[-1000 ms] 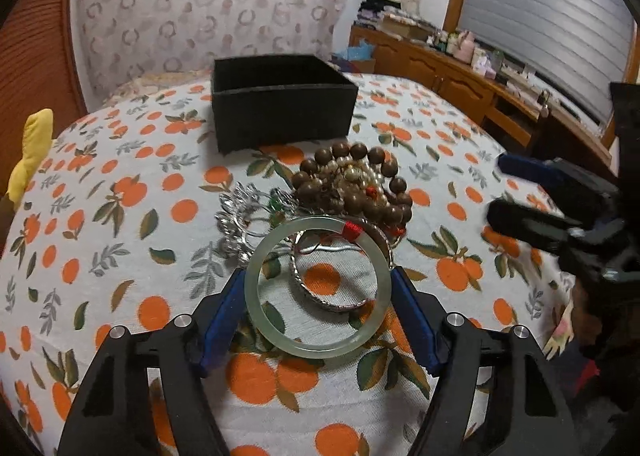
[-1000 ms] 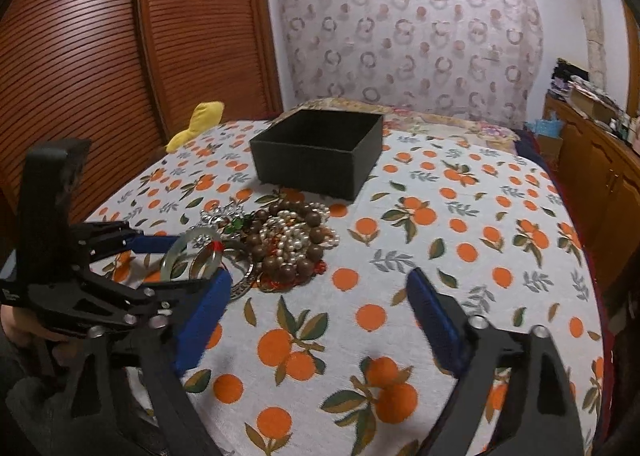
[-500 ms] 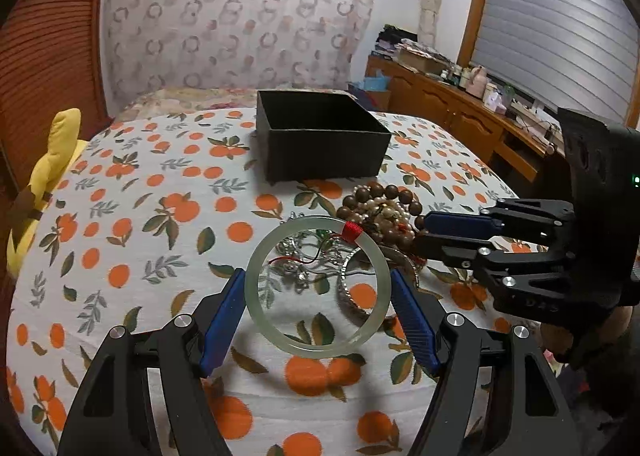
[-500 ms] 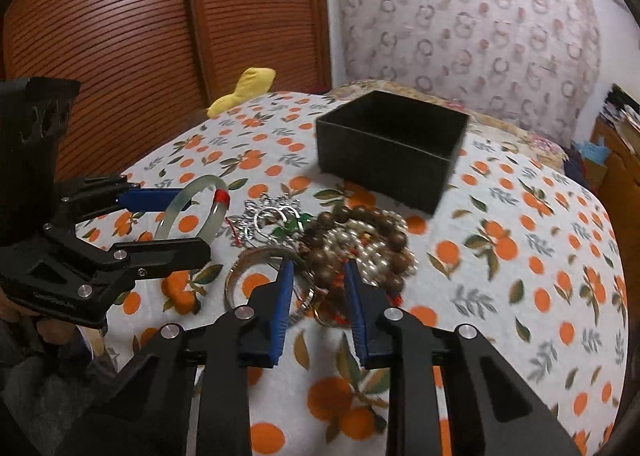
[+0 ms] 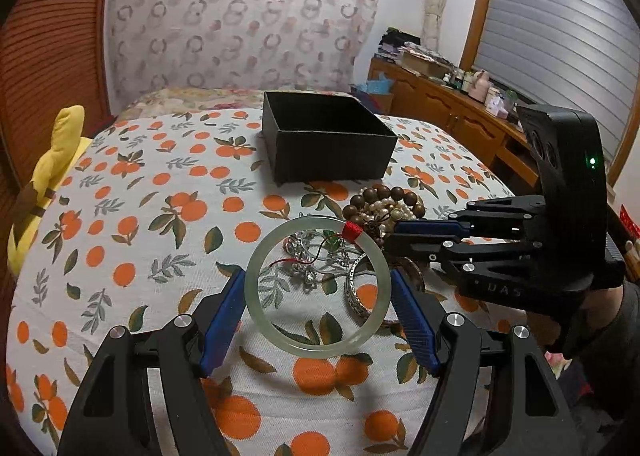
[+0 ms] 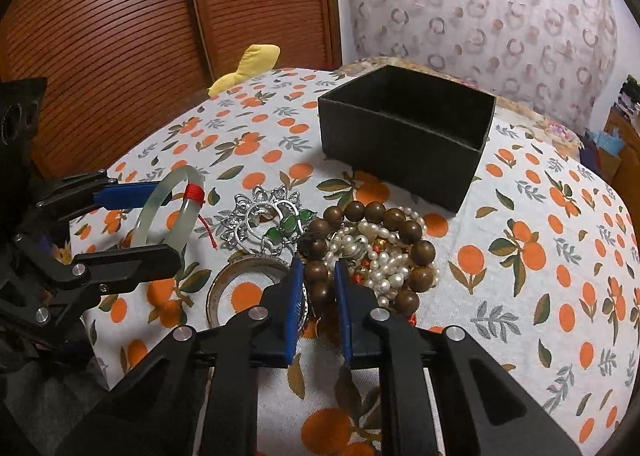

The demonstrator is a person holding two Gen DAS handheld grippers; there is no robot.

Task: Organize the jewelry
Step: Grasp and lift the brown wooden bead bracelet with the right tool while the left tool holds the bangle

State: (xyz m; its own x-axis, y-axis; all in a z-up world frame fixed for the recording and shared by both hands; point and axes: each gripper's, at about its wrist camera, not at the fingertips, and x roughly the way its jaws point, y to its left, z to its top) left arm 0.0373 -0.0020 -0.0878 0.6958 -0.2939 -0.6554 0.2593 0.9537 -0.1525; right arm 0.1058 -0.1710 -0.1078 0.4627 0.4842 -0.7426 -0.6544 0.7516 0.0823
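Observation:
My left gripper [image 5: 318, 288] is shut on a pale green jade bangle [image 5: 260, 308] with a red thread wrap, held above the cloth; the bangle also shows in the right wrist view [image 6: 154, 204]. My right gripper [image 6: 317, 268] is nearly closed around the brown wooden bead bracelet [image 6: 400, 216] in the jewelry pile, which also holds a pearl strand [image 6: 372, 252], a silver brooch [image 6: 256, 216] and a silver bangle [image 6: 248, 276]. The empty black box [image 6: 404, 136] stands behind the pile, also in the left wrist view [image 5: 328, 140].
The table has an orange-print cloth [image 5: 140, 216]. A yellow plush toy [image 5: 44, 184] lies at its left edge. A wooden cabinet [image 5: 460, 116] with clutter stands at the right, slatted wooden doors [image 6: 120, 36] at the left.
My left gripper lifted the jade bangle off the pile and drew back. My right gripper moved in from the right and closed from wide open down onto the wooden beads.

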